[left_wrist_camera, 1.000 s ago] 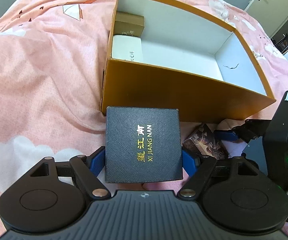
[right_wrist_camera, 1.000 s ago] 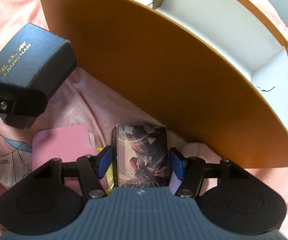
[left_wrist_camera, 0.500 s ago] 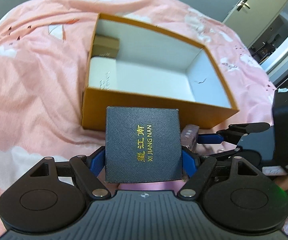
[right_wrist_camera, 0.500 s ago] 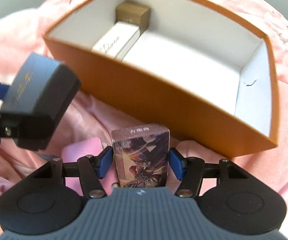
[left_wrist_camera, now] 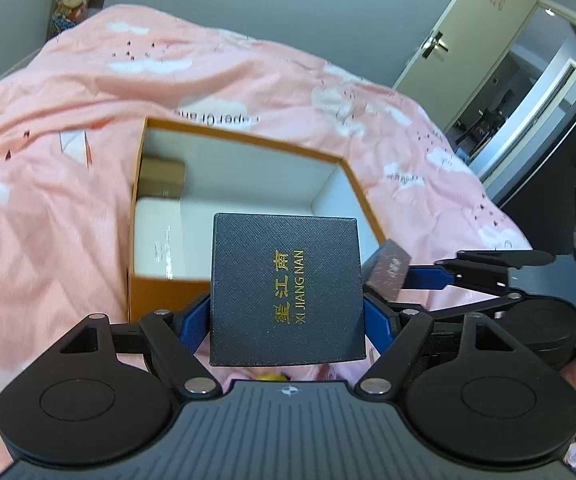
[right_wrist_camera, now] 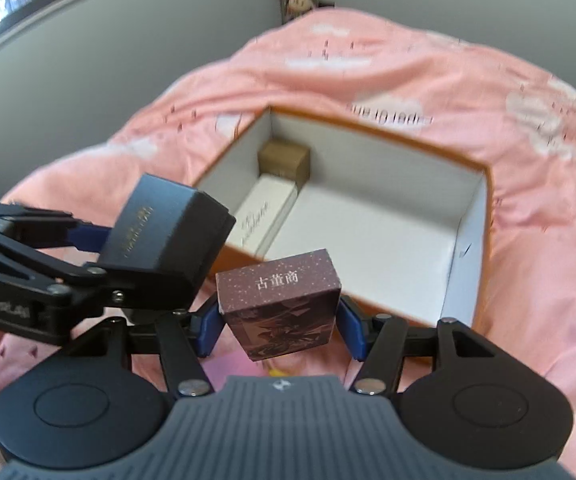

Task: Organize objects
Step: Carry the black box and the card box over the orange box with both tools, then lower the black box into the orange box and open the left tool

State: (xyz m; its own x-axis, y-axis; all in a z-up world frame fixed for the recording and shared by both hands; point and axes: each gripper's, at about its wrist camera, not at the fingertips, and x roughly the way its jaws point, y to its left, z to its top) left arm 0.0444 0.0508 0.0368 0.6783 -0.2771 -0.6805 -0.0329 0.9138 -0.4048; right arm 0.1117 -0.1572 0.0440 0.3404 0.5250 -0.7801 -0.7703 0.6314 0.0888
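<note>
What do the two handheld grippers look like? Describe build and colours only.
Both match: the left gripper and right gripper have blue ribbed fingers on black linkage bars with silver pivot screws, two round black discs, and a dark grey ribbed housing with a small white emblem. No cables or sleeves show.

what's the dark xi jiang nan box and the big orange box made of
Dark box: probably rigid card wrapped in textured leatherette paper; fine woven grain, matte, gold foil lettering. Orange box: likely paperboard; thin straight walls, matte orange outside, plain white inside.

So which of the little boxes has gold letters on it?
The dark navy box held by the left tool. The maroon box's letters are white; the white and brown boxes show no gold.
</note>
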